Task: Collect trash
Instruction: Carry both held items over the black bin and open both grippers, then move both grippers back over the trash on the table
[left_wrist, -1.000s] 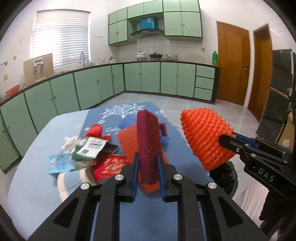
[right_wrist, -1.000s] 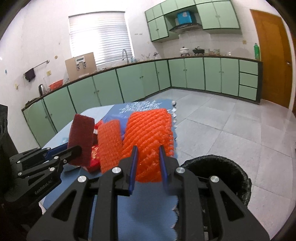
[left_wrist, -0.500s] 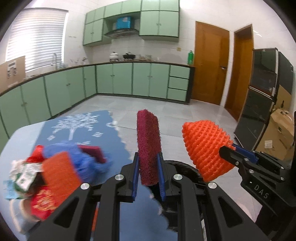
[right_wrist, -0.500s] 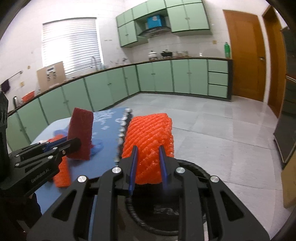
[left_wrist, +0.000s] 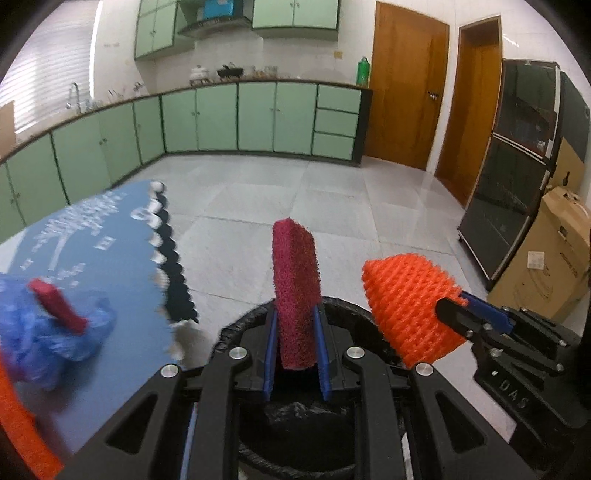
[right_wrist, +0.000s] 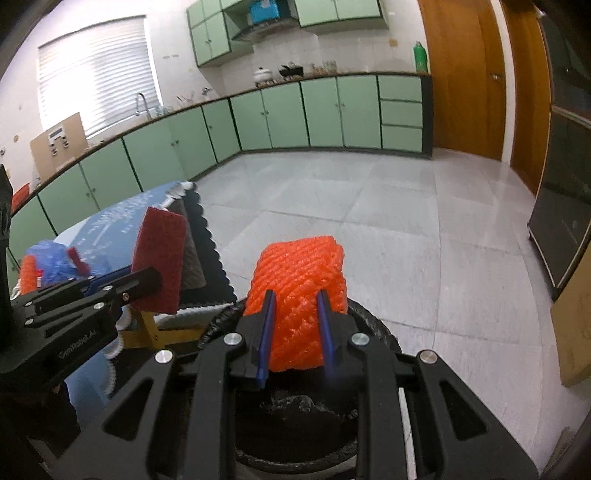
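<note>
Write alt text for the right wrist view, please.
The right gripper holds an orange foam net above a black trash bin. Beside it, the left gripper holds a dark red scouring pad.

Mint-green cabinets lined along far wall; green bottle stood on countertop; wooden door shut; cardboard box set beside dark glass cabinet.

"DAS" is showing on the right gripper body; "GenRobot.AI" is showing on the left gripper body.
</note>
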